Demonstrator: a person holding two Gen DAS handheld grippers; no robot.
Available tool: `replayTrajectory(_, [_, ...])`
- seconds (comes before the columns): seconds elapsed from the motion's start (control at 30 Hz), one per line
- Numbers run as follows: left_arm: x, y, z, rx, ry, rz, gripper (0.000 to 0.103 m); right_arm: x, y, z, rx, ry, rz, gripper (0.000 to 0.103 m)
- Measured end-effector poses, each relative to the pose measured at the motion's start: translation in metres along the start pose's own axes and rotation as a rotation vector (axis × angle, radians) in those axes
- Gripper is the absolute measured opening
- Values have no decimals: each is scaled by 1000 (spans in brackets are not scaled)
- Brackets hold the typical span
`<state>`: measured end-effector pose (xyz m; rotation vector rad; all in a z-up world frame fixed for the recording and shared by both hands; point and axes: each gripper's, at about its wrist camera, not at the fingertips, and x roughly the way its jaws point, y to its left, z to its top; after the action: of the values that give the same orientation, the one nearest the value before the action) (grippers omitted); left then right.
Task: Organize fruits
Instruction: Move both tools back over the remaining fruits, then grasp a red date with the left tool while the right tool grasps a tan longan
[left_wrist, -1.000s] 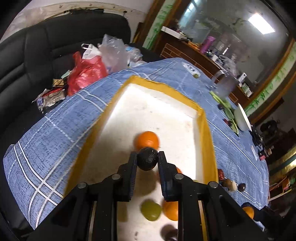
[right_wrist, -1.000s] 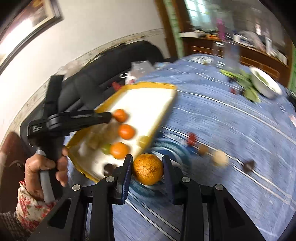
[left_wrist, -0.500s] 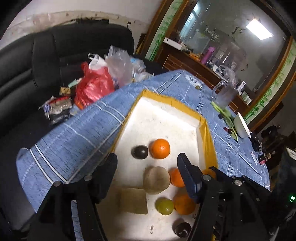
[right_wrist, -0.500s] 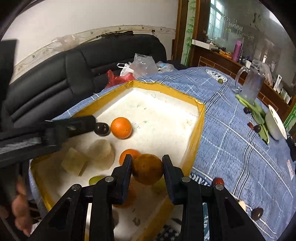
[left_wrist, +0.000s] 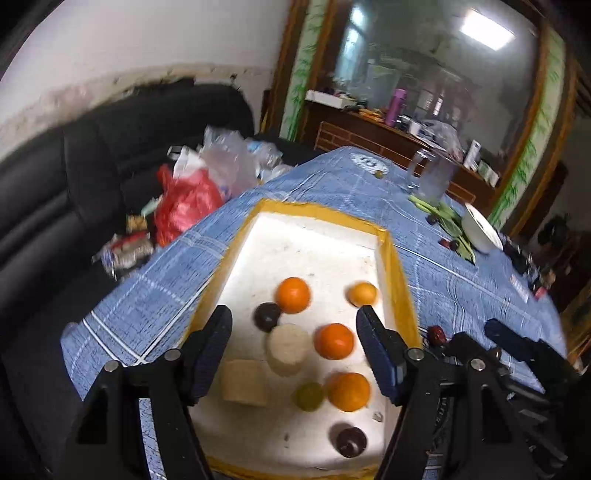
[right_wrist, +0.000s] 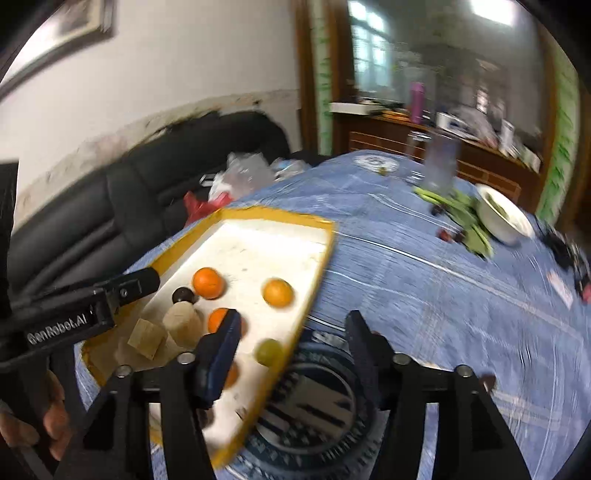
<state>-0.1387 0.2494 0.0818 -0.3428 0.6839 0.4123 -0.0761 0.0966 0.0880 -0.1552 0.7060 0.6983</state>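
A white tray with a yellow rim (left_wrist: 393, 258) (right_wrist: 317, 266) lies on the blue checked tablecloth. In it lie several oranges, among them one at the right rim (left_wrist: 362, 294) (right_wrist: 277, 292), a dark round fruit (left_wrist: 267, 316) (right_wrist: 183, 295), a green fruit (left_wrist: 308, 396) (right_wrist: 269, 351), another dark fruit (left_wrist: 351, 441) and two pale blocks (left_wrist: 288, 349). My left gripper (left_wrist: 294, 345) is open and empty above the tray's near half. My right gripper (right_wrist: 293, 339) is open and empty over the tray's right rim. A red fruit (left_wrist: 436, 333) lies on the cloth right of the tray.
A white bowl (left_wrist: 480, 229) (right_wrist: 504, 218), green vegetables (right_wrist: 458, 210) and a glass jug (left_wrist: 430, 177) stand farther back on the table. A black sofa with plastic bags (left_wrist: 192, 195) lies left of the table. A round dark-blue print (right_wrist: 310, 398) marks the cloth.
My left gripper let go of the dark fruit in the tray, opened and pulled back. My right gripper carried its orange over the tray, released it near the right rim and opened.
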Motion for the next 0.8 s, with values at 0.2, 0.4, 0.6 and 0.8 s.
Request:
replayTrajectory(0.2, [-15, -54, -10, 155, -33, -8, 74, -32, -41, -19, 136, -26, -23, 66])
replayTrajectory(0.4, [-23, -88, -20, 234, -29, -29, 77, -53, -69, -35, 198, -43, -57, 69])
replayTrajectory(0.6, [-26, -105, -27, 274, -10, -16, 77, -64, -100, -55, 294, -42, -61, 70])
replayTrajectory(0.8, [-22, -116, -32, 289, 27, -28, 77, -66, -120, -68, 360, -36, -63, 70])
